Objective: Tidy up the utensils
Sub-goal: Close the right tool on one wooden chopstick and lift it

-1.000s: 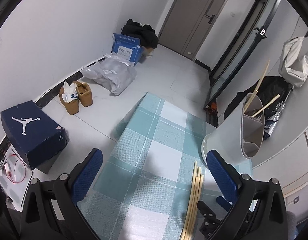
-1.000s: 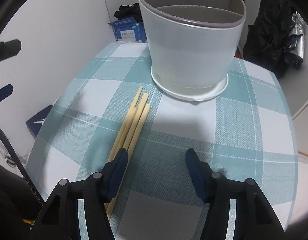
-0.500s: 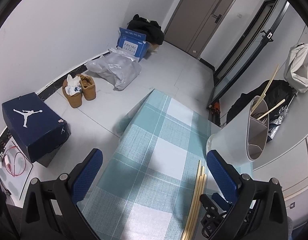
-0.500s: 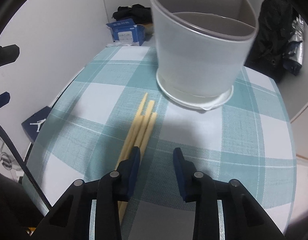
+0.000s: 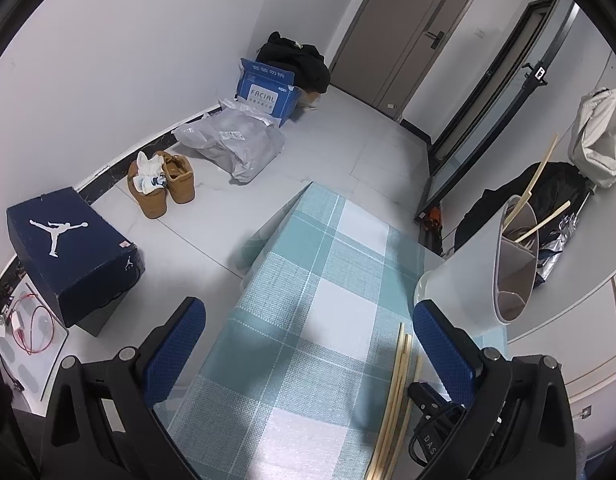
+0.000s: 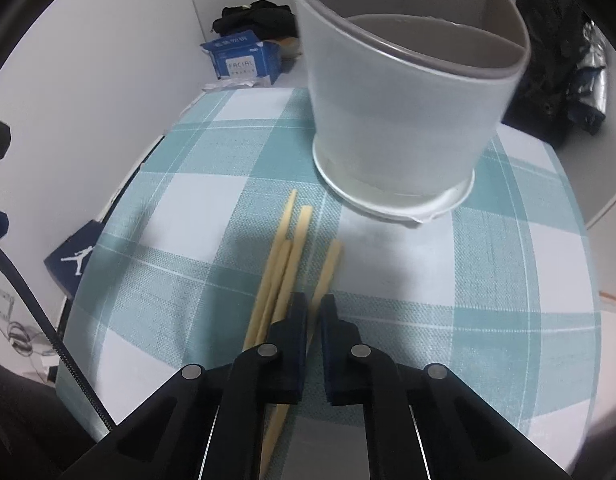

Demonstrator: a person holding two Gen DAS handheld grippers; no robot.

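Chopstick [image 6: 327, 270] sits clamped lengthwise in my right gripper [image 6: 312, 312], tip toward holder [image 6: 404, 120]; left gripper [image 5: 308, 344] open.

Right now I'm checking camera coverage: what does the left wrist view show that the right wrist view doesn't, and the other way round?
Only the left wrist view shows the left claw open over the tablecloth, brown shoes, a door and two chopsticks standing in the holder.

Only the right wrist view shows the right claw shut on one chopstick.

Both show the tablecloth, the holder, loose chopsticks, the dark blue box.
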